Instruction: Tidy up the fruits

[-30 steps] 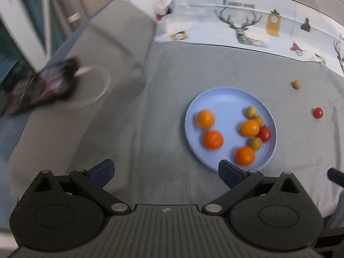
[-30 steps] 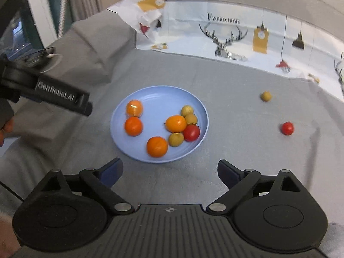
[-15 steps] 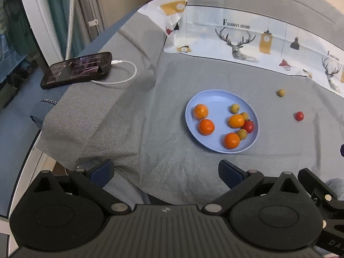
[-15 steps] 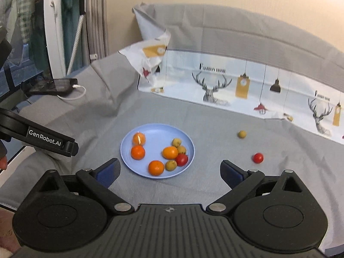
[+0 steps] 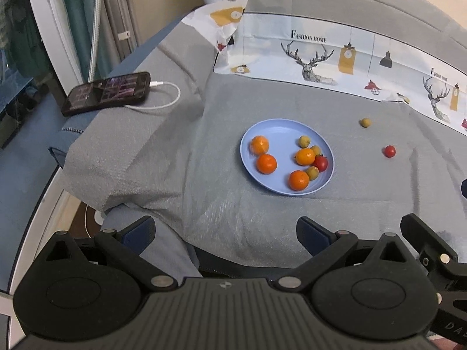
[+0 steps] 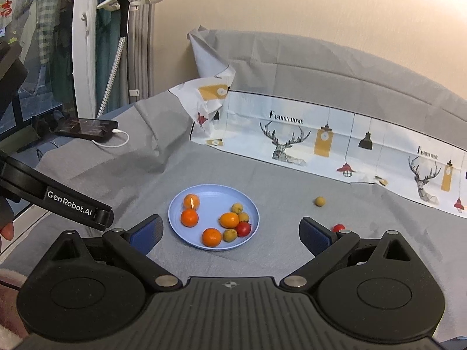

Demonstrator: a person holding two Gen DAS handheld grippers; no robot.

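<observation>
A light blue plate lies on the grey cloth and holds several oranges, some small yellow-green fruits and a red tomato. To its right on the cloth lie a loose yellow-green fruit and a loose red tomato. My left gripper is open and empty, held back from the plate above the cloth's front edge. My right gripper is open and empty too, raised in front of the plate.
A black phone on a white charging cable lies at the far left of the cloth. A printed deer-pattern sheet runs along the back. The bed edge and floor drop off at the left.
Both grippers have pulled back and risen away from the plate, so the fruits look smaller. The fruits have not moved. Both stay open.
</observation>
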